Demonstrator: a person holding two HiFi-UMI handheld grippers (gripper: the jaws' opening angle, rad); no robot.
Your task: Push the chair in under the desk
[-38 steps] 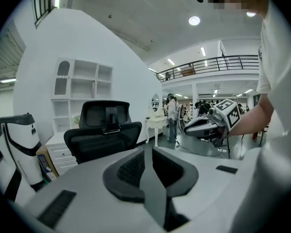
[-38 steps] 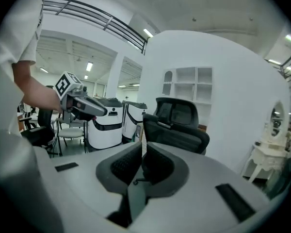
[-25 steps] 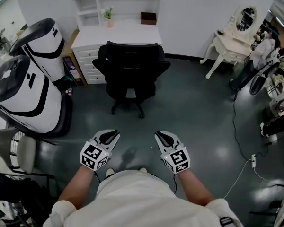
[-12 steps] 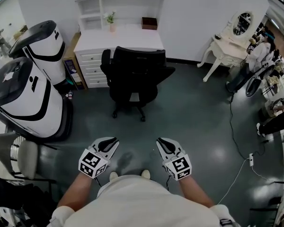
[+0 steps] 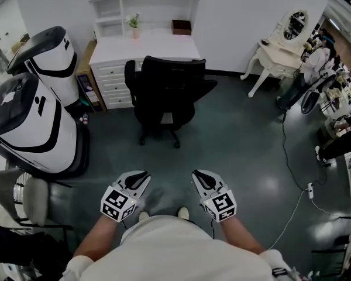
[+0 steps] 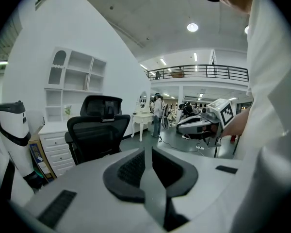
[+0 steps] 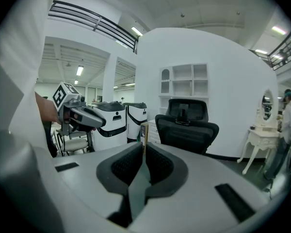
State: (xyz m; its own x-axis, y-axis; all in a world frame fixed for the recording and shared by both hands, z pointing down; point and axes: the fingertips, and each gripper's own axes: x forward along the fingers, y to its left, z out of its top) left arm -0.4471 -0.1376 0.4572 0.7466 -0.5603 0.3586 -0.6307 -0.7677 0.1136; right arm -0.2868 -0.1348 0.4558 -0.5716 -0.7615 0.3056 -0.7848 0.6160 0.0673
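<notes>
A black mesh office chair (image 5: 164, 92) stands on the dark floor in front of the white desk (image 5: 146, 43), its back toward me, with most of its seat out from under the desk. The chair also shows in the left gripper view (image 6: 98, 132) and the right gripper view (image 7: 186, 127). My left gripper (image 5: 141, 175) and right gripper (image 5: 198, 175) hover side by side close to my body, well short of the chair. Both are shut with nothing between the pads. The right jaws have just been closing on nothing.
Two large white-and-black machines (image 5: 38, 119) (image 5: 50, 51) stand left of the chair. A white dressing table with a mirror (image 5: 284, 43) is at the right wall. A cable (image 5: 292, 157) runs across the floor on the right. A pale stool (image 5: 23, 195) sits at lower left.
The view has shifted a little as the person moved. Both grippers stay side by side before the body. The chair keeps its place at the desk.
</notes>
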